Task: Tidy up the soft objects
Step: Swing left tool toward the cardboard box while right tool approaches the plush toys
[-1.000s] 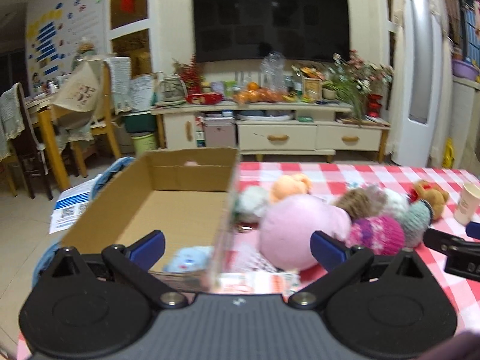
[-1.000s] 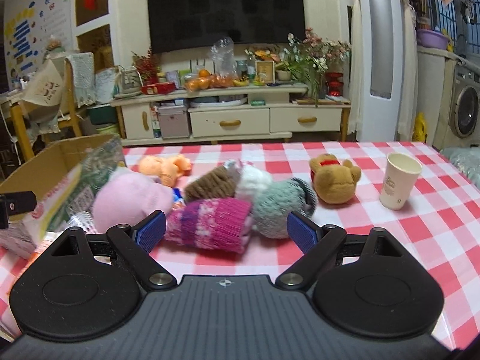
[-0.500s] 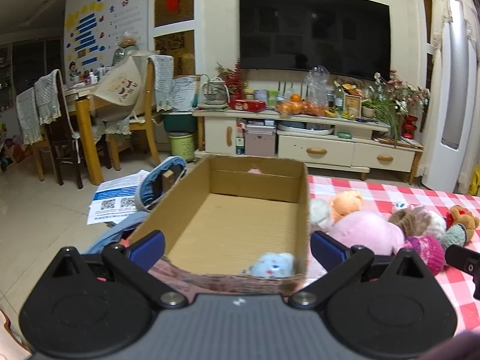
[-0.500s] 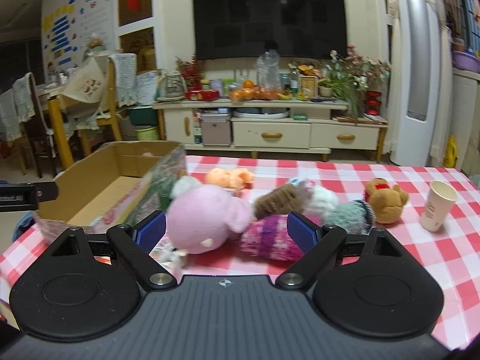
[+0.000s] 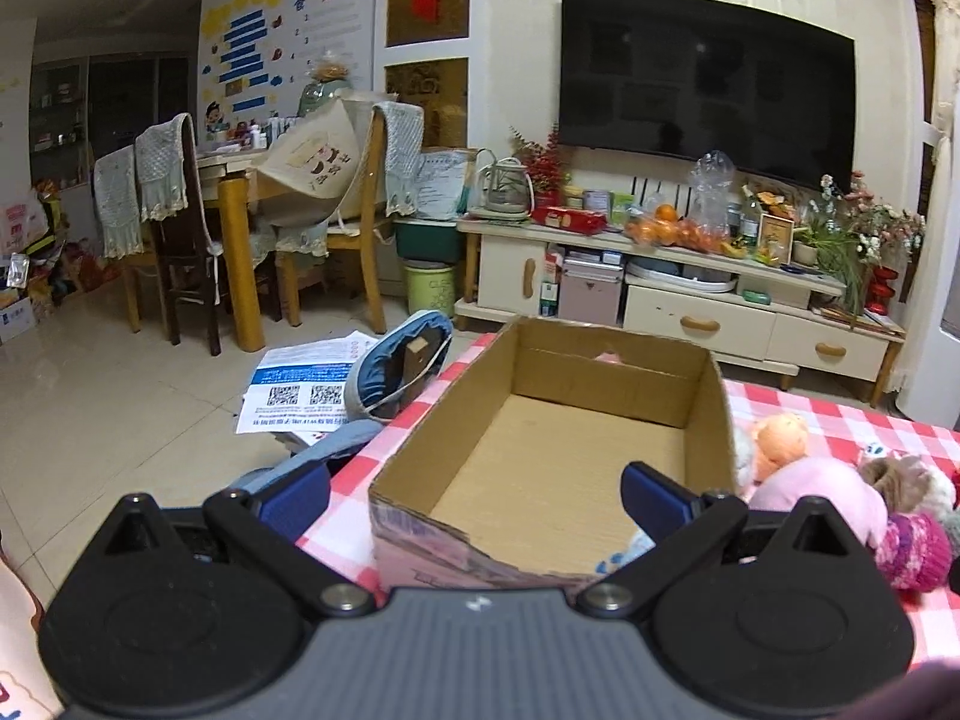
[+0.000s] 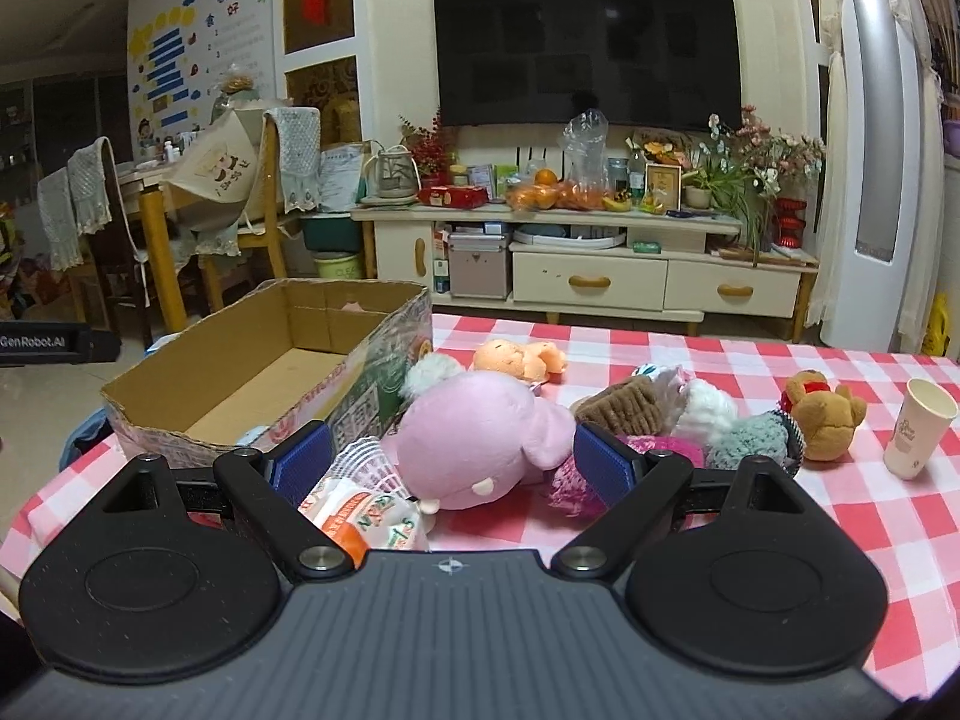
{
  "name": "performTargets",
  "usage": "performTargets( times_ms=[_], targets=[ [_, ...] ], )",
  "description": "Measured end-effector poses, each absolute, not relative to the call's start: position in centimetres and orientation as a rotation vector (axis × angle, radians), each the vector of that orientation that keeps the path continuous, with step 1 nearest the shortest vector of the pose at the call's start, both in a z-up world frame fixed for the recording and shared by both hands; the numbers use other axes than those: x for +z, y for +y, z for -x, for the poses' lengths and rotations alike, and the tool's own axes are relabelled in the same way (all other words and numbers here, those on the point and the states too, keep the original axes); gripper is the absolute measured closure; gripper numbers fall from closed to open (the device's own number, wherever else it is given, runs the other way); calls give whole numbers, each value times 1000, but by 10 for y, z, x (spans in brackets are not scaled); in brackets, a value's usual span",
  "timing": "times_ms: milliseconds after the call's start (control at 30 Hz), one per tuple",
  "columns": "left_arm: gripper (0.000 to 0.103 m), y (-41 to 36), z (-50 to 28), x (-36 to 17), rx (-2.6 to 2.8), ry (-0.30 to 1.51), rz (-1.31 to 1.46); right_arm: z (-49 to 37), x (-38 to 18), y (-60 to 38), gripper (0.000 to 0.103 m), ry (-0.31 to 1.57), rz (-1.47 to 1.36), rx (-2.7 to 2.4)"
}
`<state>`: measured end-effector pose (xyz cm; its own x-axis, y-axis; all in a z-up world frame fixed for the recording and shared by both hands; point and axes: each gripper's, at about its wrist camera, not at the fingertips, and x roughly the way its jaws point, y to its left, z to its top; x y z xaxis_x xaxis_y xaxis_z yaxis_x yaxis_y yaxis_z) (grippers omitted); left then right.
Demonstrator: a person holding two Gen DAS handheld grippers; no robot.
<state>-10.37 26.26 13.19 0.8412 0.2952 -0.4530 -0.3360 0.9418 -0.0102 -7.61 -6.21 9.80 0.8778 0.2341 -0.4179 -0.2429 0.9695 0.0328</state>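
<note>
An open cardboard box stands at the left end of the checked table. A pale blue soft toy lies in its near corner. My left gripper is open and empty, above the box's near edge. My right gripper is open and empty, its fingers either side of a big pink plush. Right of the box lie an orange plush, a brown knit piece, a magenta knit hat, a grey-green knit hat and a brown bear.
A paper cup stands at the table's right. A printed plastic bag lies by the box's near corner. Beyond the table's left edge is floor with papers, a blue bag and dining chairs.
Both grippers have drawn back and moved left. The left view now looks down into the box from farther off; the right gripper has come to frame the pink plush.
</note>
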Motion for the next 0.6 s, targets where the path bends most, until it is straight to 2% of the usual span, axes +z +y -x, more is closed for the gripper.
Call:
performTargets(
  times_ms=[600],
  targets=[
    [1,243,69,124,225,540,8,64,92,-72,0,513,-47,247]
  ],
)
